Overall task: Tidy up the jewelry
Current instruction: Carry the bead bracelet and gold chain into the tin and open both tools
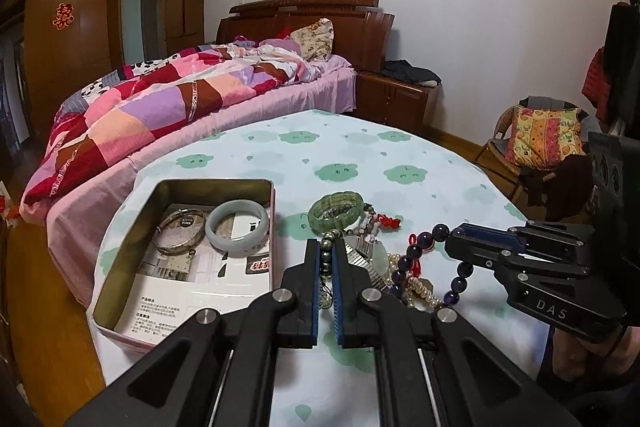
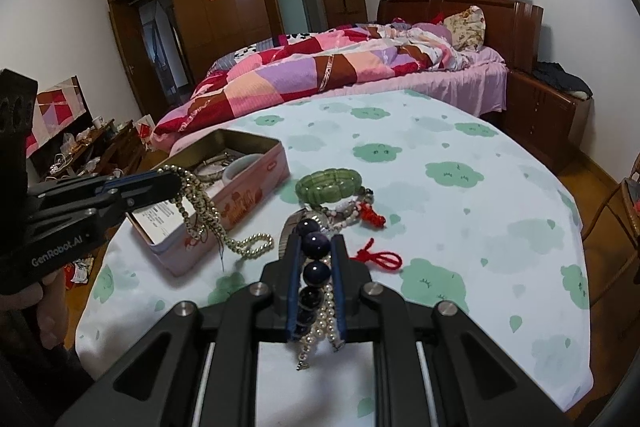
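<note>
My left gripper (image 1: pixel 327 247) is shut on a strand of small pale-gold beads (image 2: pixel 200 203) that hangs from it beside the open pink tin (image 1: pixel 120 259). It also shows in the right wrist view (image 2: pixel 176 183). In the tin lie a pale jade bangle (image 1: pixel 237 227) and a silver bangle (image 1: pixel 180 231). My right gripper (image 2: pixel 316 243) is shut on a string of dark purple beads (image 2: pixel 316 273), lifted off the cloth; it also shows in the left wrist view (image 1: pixel 452 237). A green stone bracelet (image 1: pixel 336 209) tops the jewelry pile (image 1: pixel 380 251).
The round table has a white cloth with green clouds (image 2: pixel 440 187). A red knotted cord (image 2: pixel 378 261) lies on it. A bed (image 1: pixel 180 99) stands beyond the table, a chair (image 1: pixel 540 139) at the right and a nightstand (image 2: pixel 544 115) by the bed.
</note>
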`<state>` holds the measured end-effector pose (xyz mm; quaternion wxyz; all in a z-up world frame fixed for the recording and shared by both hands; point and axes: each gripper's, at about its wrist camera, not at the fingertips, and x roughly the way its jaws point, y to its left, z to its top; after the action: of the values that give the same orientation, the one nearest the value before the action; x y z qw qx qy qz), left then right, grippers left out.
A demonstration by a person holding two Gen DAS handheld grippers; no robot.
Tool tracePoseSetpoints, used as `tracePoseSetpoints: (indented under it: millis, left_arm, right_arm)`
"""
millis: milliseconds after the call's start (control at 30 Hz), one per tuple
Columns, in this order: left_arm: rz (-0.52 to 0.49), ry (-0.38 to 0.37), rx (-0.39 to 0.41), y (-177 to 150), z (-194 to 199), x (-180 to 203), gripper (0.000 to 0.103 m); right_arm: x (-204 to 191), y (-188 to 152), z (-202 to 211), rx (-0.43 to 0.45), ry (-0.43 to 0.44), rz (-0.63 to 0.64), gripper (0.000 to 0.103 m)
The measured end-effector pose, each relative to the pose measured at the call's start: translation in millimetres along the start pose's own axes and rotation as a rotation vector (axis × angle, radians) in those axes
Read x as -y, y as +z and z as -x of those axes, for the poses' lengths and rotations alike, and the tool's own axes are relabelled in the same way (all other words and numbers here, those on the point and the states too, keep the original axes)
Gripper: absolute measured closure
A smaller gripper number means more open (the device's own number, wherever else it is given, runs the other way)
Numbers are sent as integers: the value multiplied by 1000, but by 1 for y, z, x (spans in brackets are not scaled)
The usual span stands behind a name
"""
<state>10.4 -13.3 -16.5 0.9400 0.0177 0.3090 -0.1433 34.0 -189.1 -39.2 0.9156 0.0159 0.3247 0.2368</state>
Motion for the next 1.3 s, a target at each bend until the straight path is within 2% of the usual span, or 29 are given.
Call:
tracePoseSetpoints:
  millis: [700,1300]
  left_arm:
    - [-3,24,53,20,18,-9,99]
    - [36,95,120,43,40,-45,99]
  right_arm:
    - [-11,19,6,45,23,26,86]
    - [-38,49,-1,79,86,88,86]
